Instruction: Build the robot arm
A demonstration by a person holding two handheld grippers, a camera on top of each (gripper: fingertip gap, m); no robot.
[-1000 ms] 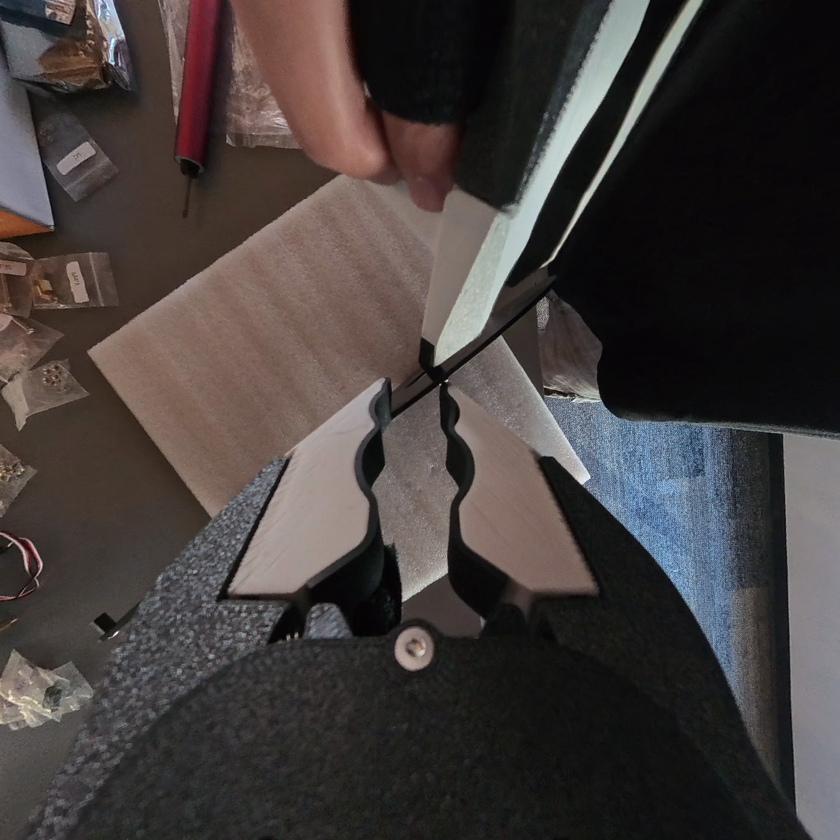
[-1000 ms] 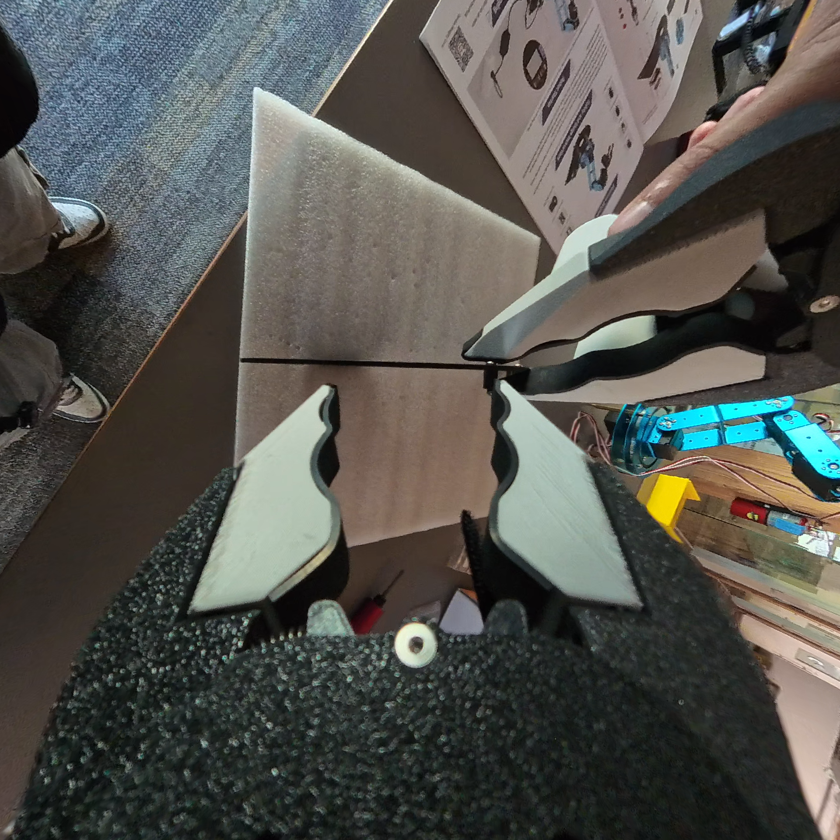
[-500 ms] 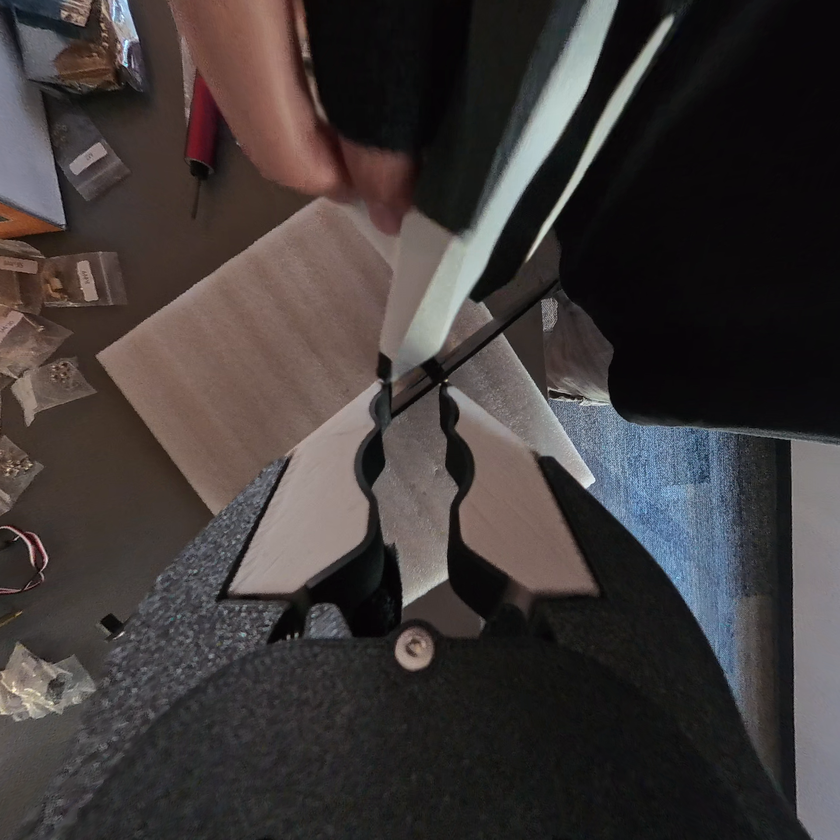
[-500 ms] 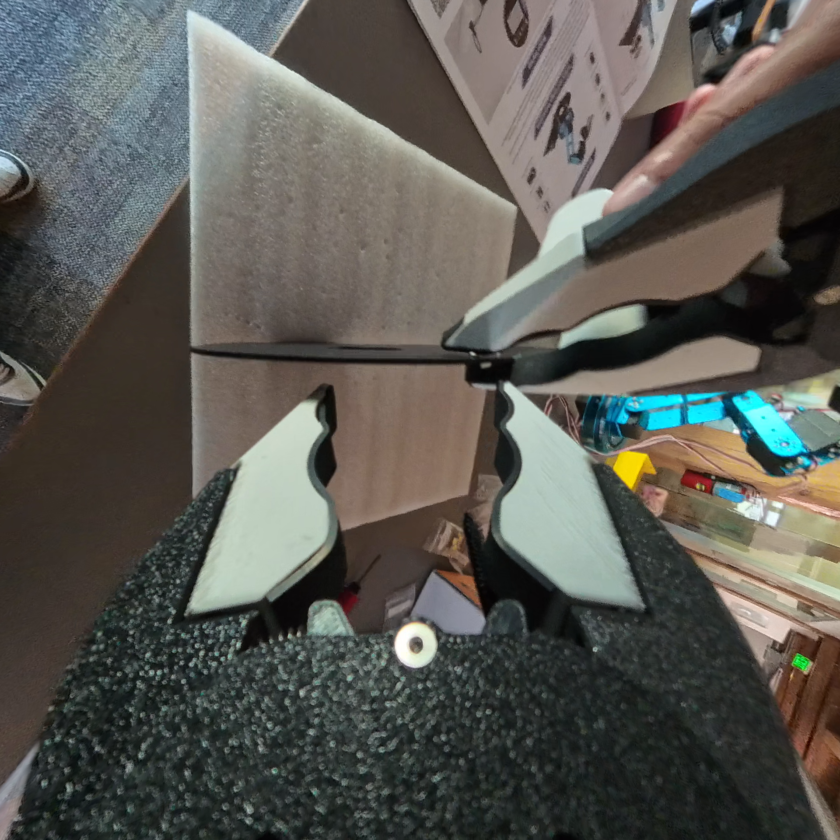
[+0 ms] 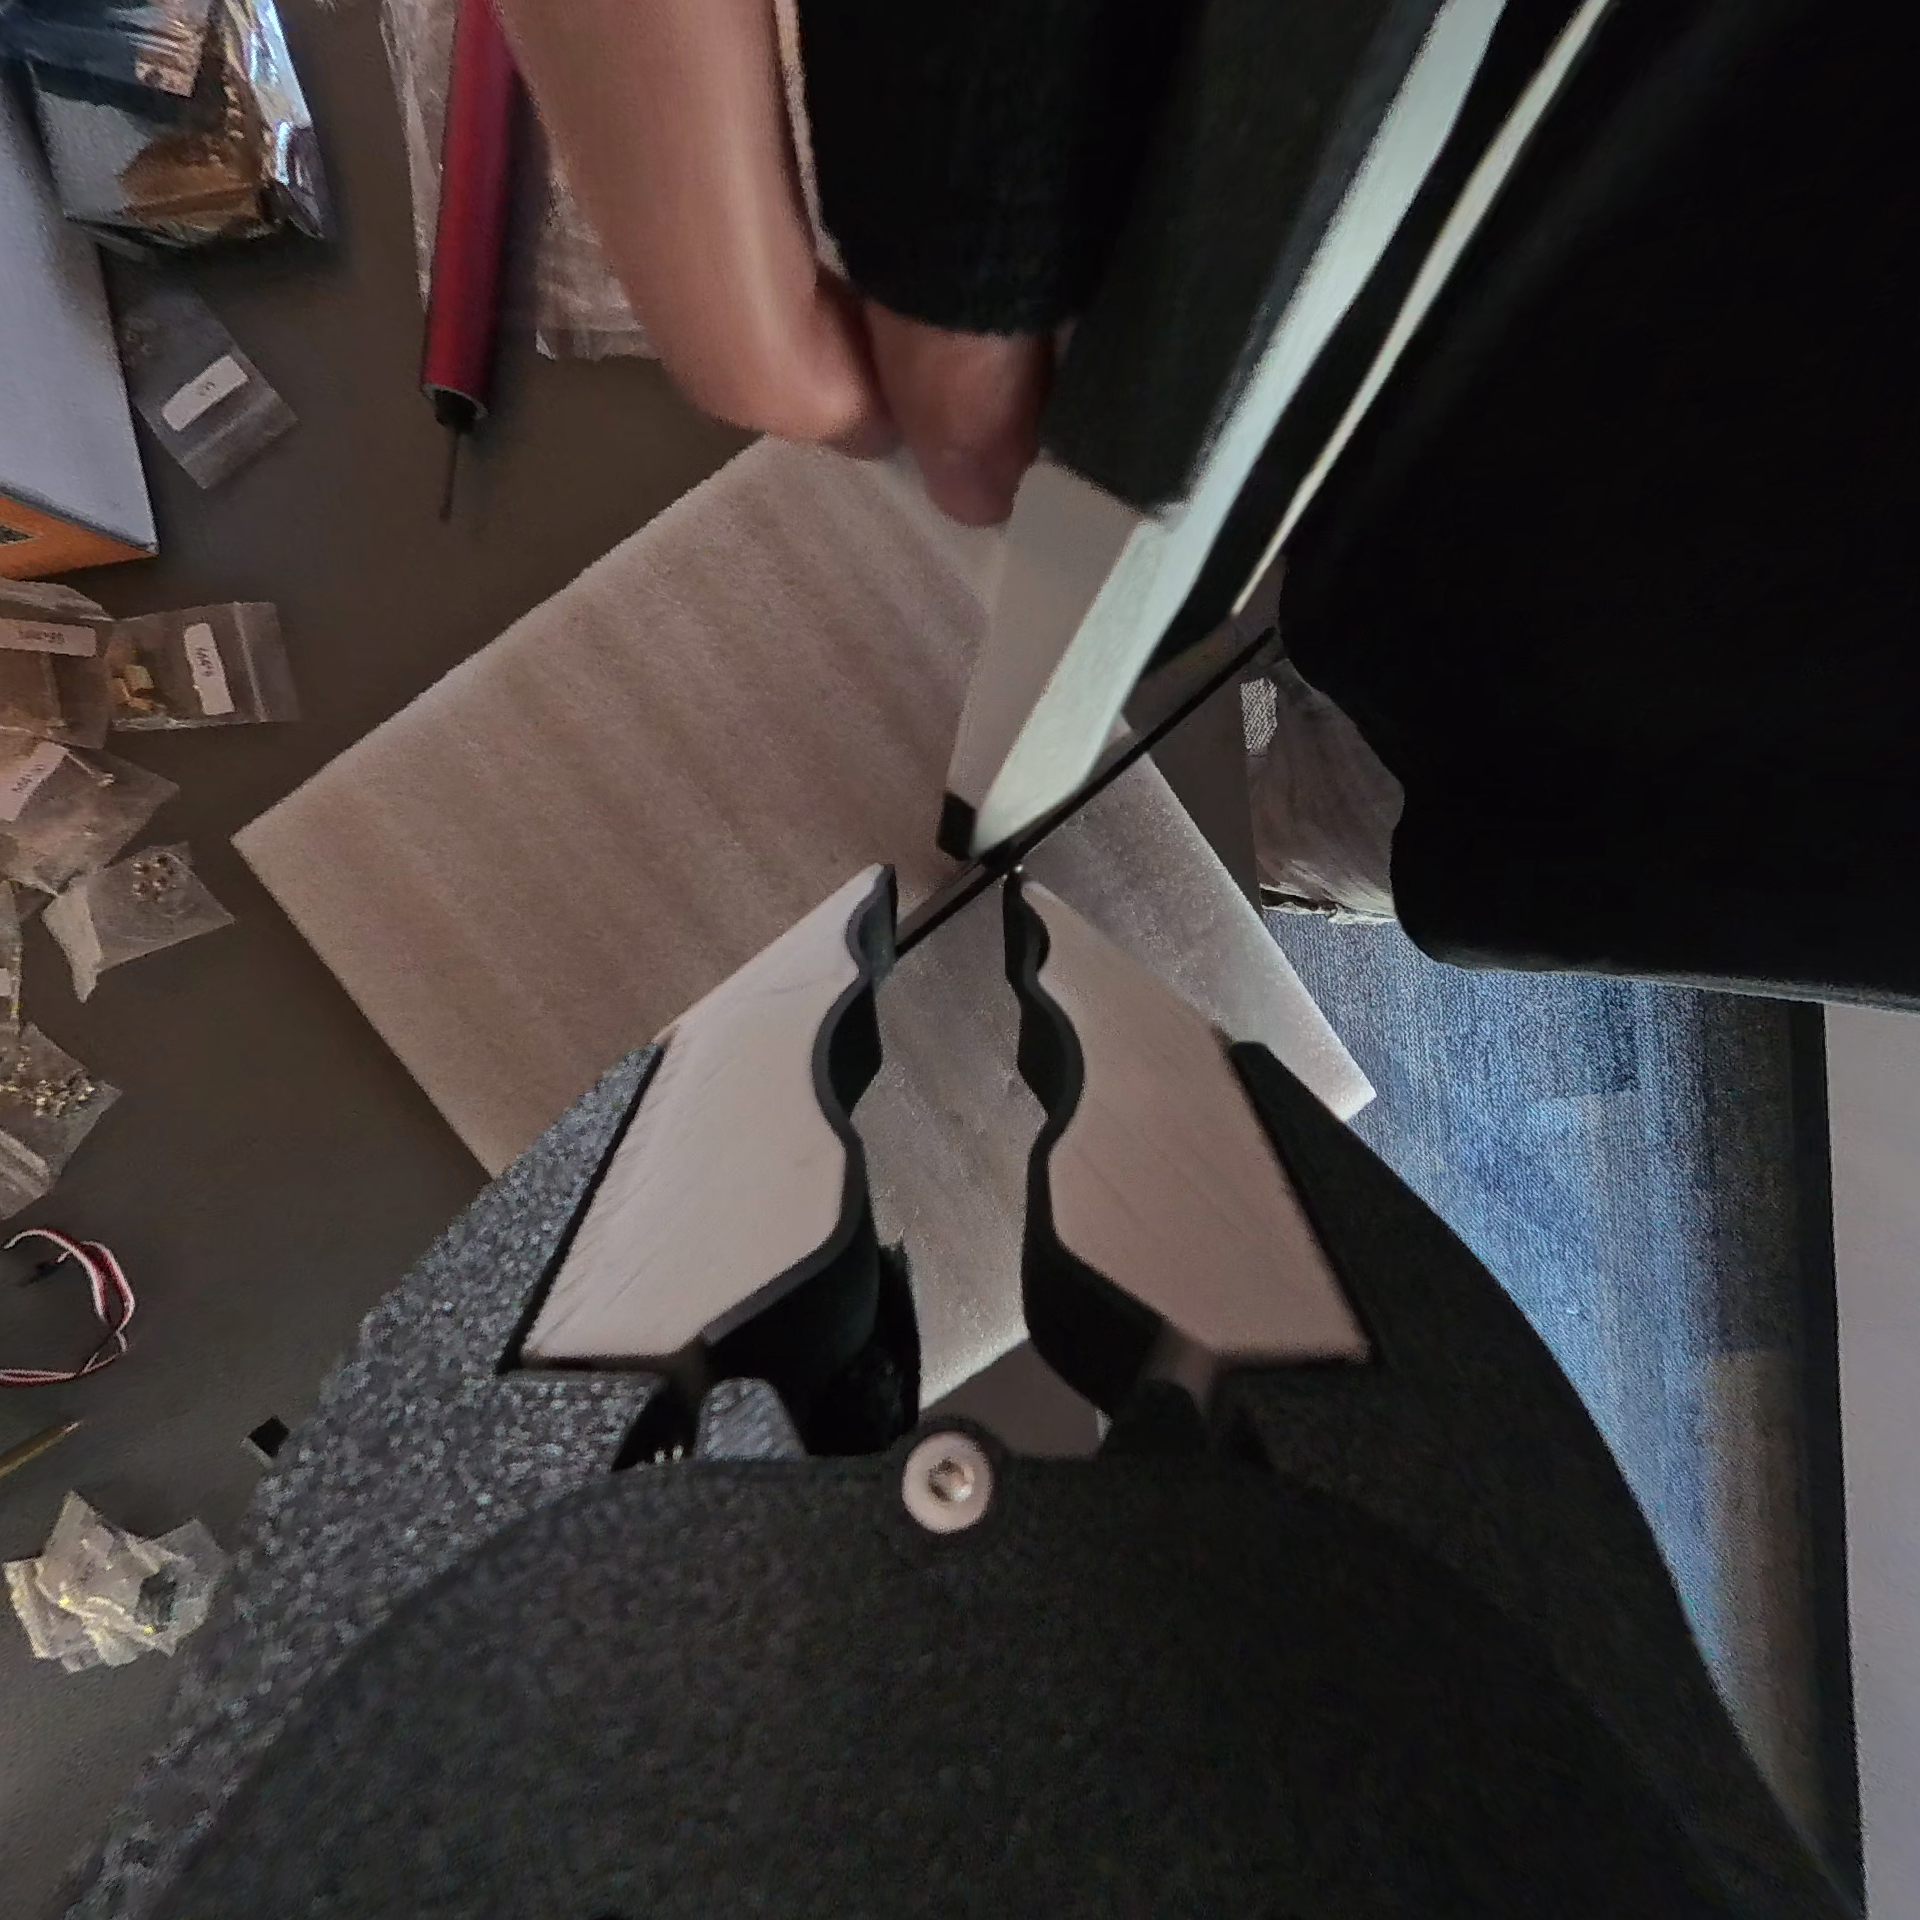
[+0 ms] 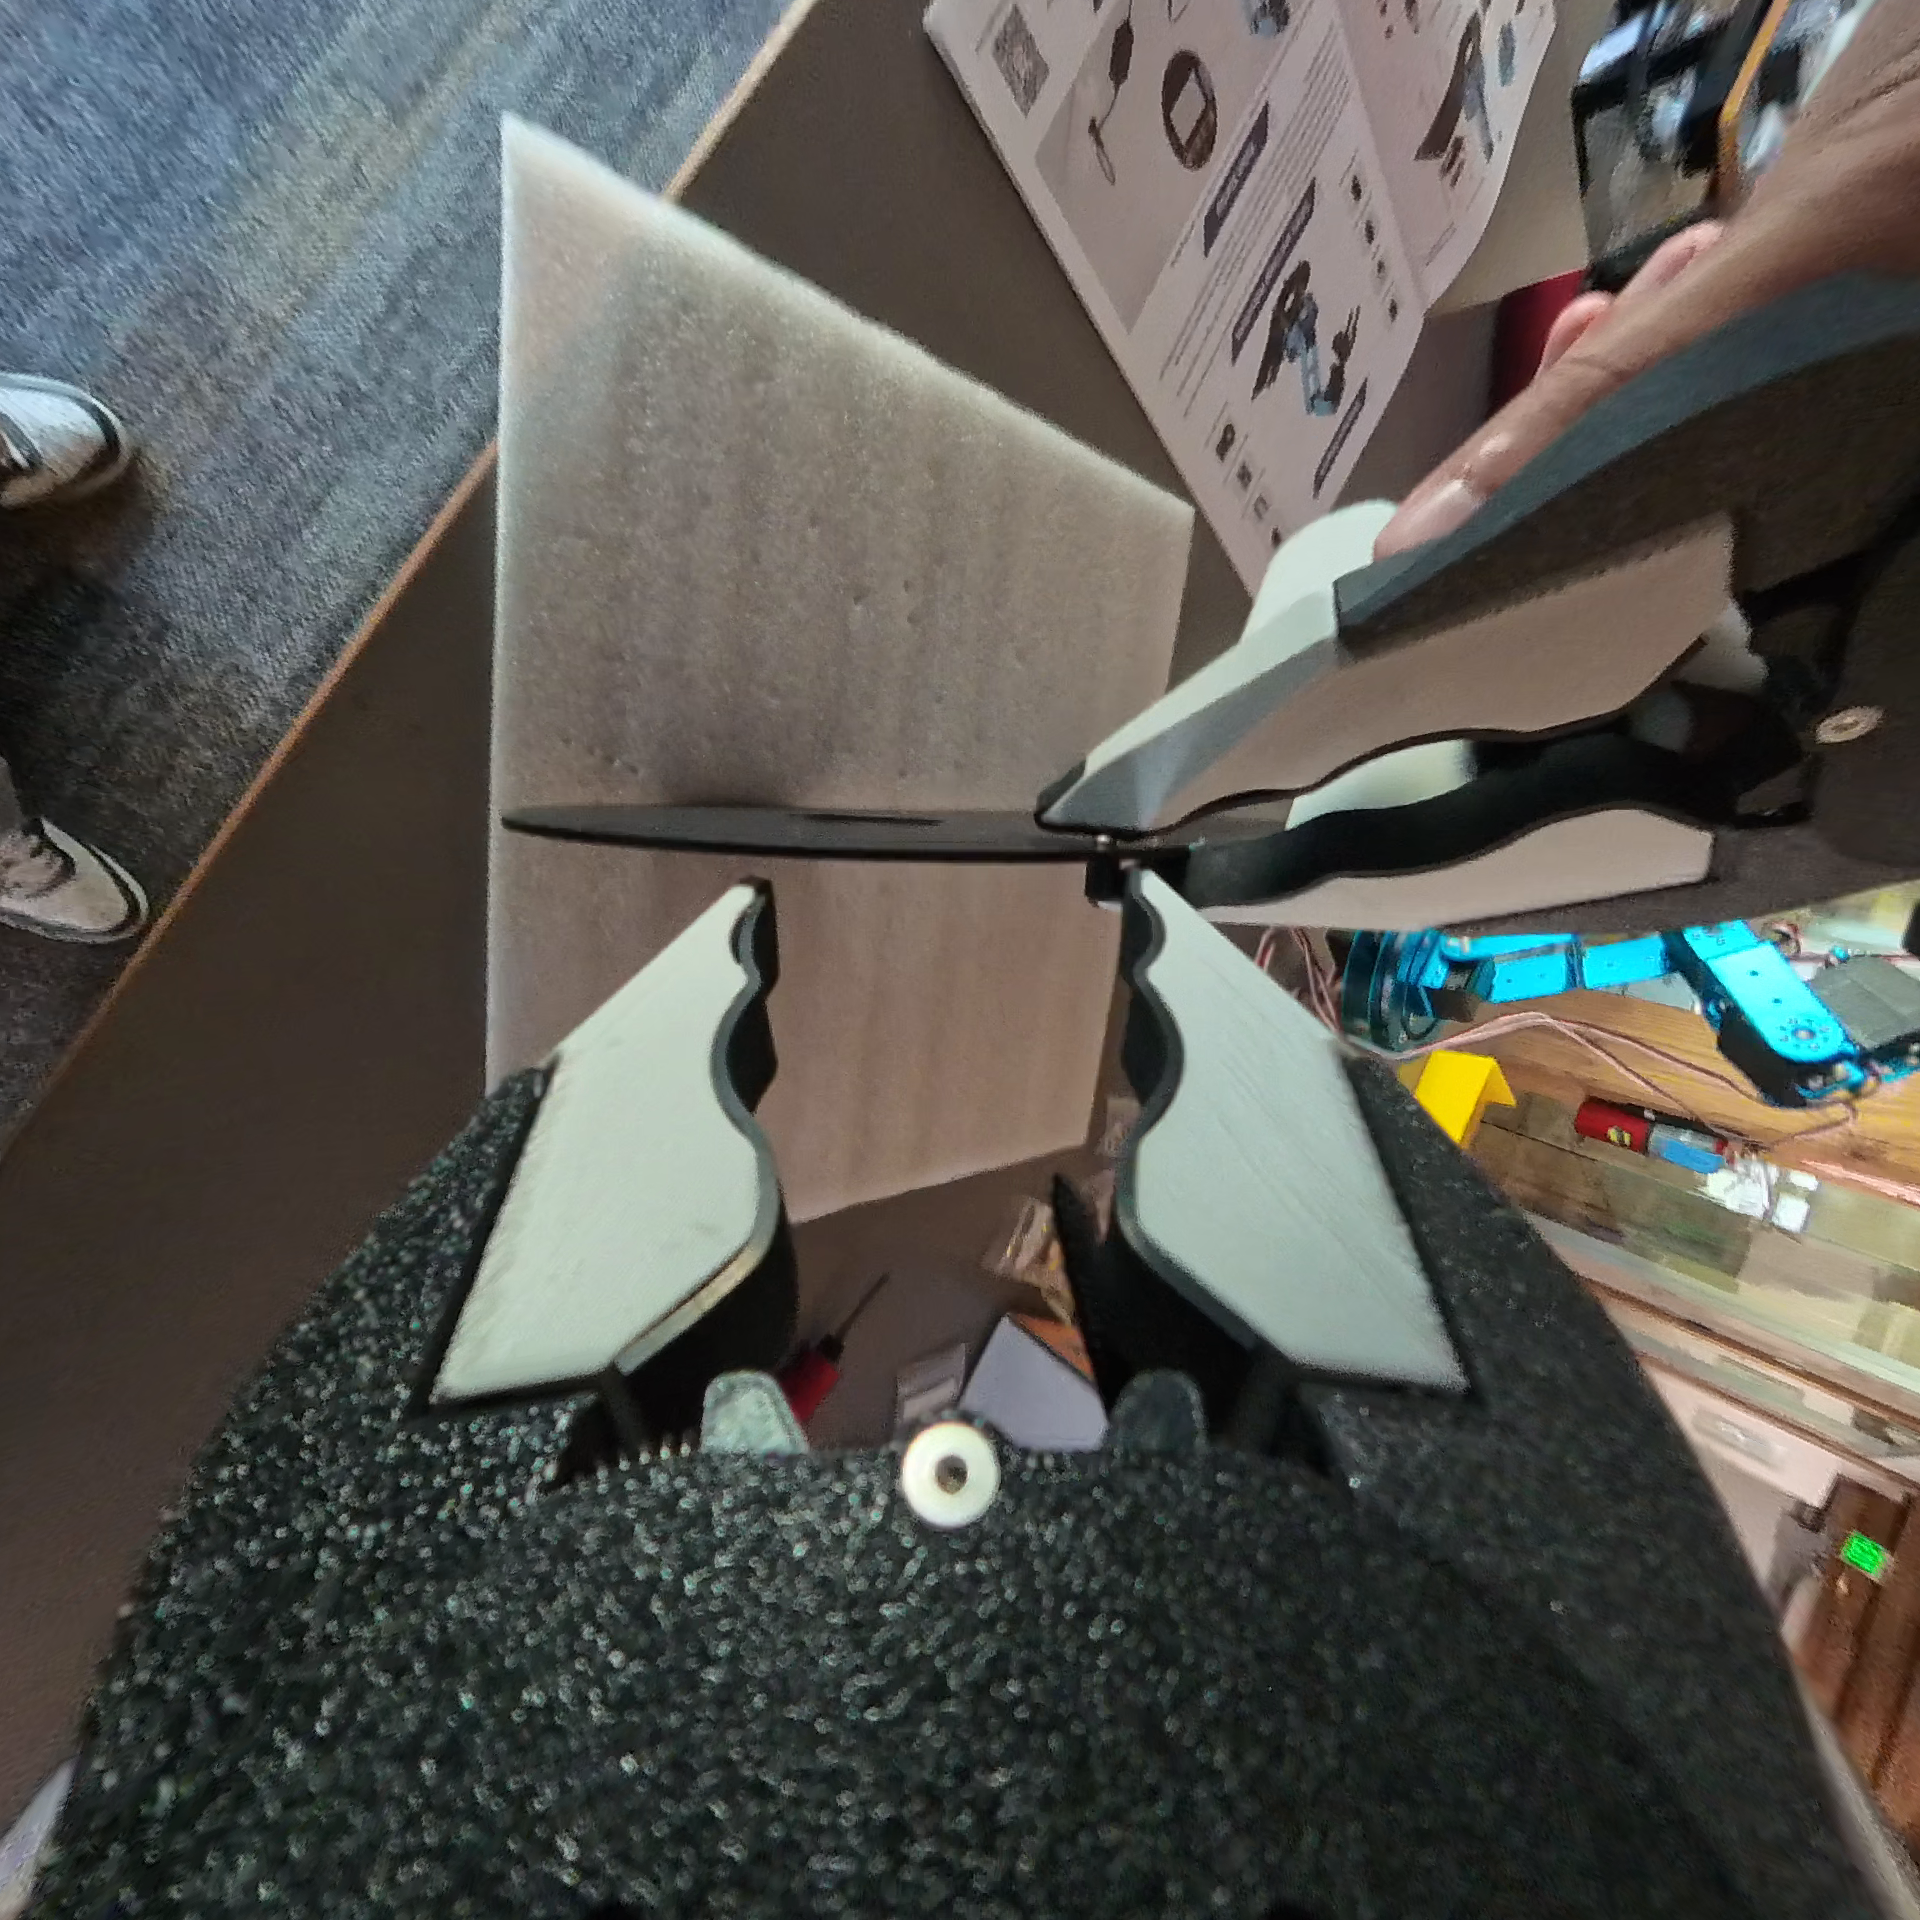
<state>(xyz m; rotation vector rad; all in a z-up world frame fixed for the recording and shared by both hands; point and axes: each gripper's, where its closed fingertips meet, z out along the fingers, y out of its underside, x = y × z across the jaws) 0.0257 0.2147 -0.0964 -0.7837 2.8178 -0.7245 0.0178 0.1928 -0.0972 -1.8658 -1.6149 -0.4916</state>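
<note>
My left gripper (image 5: pixel 951 888) is shut on one end of a thin black plate (image 6: pixel 790 831) and holds it level above a white foam sheet (image 6: pixel 779 520). In the left wrist view the plate (image 5: pixel 945 914) shows edge-on, slanting across my fingertips. In the right wrist view the left gripper (image 6: pixel 1101 847) comes in from the right, a hand (image 6: pixel 1558 416) on it. My right gripper (image 6: pixel 948 888) is open and empty just below the plate, its right fingertip by the pinched end. One of its white fingers (image 5: pixel 1081 727) shows in the left wrist view.
The foam sheet (image 5: pixel 623 779) lies on a brown table near its edge (image 6: pixel 312 675), above blue carpet (image 5: pixel 1558 1143). A red screwdriver (image 5: pixel 468 208) and bags of small parts (image 5: pixel 197 665) lie at the left. A printed leaflet (image 6: pixel 1247 208), blue robot parts (image 6: pixel 1621 977) and shoes (image 6: pixel 52 436) surround it. Less than 4 cm separates the two grippers' tips. The red screwdriver (image 5: pixel 468 208) is about 30 cm from both grippers' fingertips.
The right gripper swung left across the plate's end and came back. The plate, first a hairline in the right wrist view, now shows a sliver of its face. The left grip held.
</note>
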